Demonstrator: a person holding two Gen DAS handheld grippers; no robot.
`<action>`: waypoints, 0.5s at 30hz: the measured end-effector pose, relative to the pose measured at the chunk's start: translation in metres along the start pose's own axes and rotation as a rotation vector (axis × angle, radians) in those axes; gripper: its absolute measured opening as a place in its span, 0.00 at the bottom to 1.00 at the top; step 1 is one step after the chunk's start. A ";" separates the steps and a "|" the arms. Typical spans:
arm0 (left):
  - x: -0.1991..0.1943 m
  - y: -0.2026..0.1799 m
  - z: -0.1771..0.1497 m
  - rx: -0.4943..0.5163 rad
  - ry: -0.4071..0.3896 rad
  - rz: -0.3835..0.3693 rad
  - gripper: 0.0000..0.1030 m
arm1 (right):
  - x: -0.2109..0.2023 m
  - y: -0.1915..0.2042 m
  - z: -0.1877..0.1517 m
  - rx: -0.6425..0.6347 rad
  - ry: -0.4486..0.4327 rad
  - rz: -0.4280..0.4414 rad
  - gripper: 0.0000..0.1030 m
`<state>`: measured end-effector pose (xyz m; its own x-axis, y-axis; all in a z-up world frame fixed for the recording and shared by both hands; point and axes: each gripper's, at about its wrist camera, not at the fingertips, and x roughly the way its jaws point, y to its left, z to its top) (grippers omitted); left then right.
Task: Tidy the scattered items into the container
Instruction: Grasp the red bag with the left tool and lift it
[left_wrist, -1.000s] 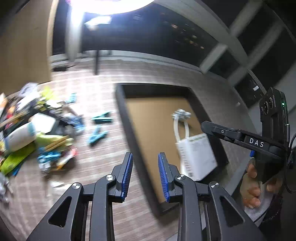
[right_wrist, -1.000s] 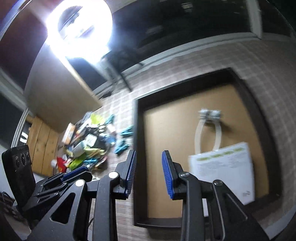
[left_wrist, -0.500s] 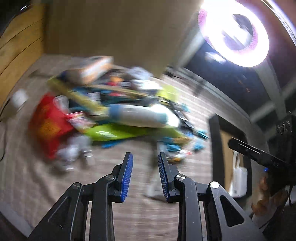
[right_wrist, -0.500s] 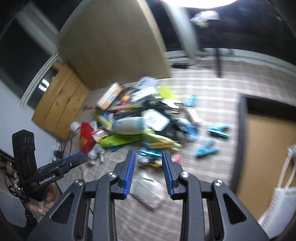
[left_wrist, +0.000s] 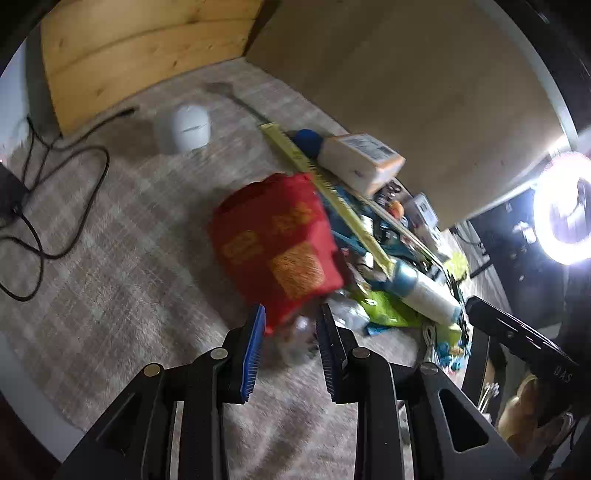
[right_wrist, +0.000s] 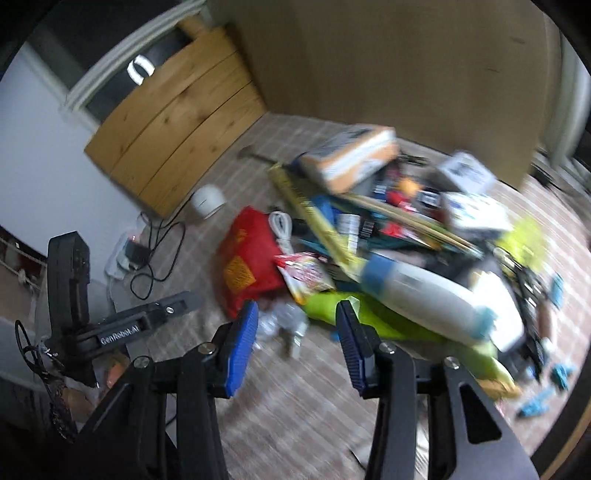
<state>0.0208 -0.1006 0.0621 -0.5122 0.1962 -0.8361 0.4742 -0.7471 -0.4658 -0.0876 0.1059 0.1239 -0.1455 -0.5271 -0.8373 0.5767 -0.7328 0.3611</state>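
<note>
A heap of scattered items lies on the checked carpet. A red pouch (left_wrist: 277, 243) with gold print sits at its near edge, also in the right wrist view (right_wrist: 247, 266). A crumpled clear wrapper (left_wrist: 299, 339) lies just below it (right_wrist: 280, 321). My left gripper (left_wrist: 290, 350) is open and empty, its jaws around the pouch's lower tip and the wrapper. My right gripper (right_wrist: 295, 343) is open and empty above the wrapper. A white bottle with a blue band (right_wrist: 417, 299) lies on a green bag (right_wrist: 369, 321). The container is barely visible at the left wrist view's lower right.
An orange and white box (right_wrist: 351, 158), a long yellow strip (left_wrist: 325, 188) and small boxes top the heap. A white dome device (left_wrist: 184, 127) and black cables (left_wrist: 55, 206) lie to the left by a wooden panel (left_wrist: 140, 48). Blue clips (right_wrist: 554, 384) lie right.
Both grippers swung left from the container to the heap and came in low and close. The red pouch now fills the left view. Both stay open.
</note>
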 end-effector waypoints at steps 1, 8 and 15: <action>0.005 0.005 0.001 -0.014 0.003 -0.002 0.25 | 0.010 0.006 0.006 -0.021 0.017 -0.001 0.42; 0.030 0.030 0.010 -0.106 0.018 -0.061 0.39 | 0.077 0.037 0.040 -0.108 0.117 0.009 0.46; 0.040 0.035 0.015 -0.129 0.021 -0.091 0.47 | 0.126 0.046 0.058 -0.093 0.167 0.015 0.54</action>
<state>0.0059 -0.1281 0.0166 -0.5432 0.2734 -0.7939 0.5154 -0.6378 -0.5723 -0.1259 -0.0196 0.0588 -0.0048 -0.4531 -0.8915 0.6505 -0.6785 0.3413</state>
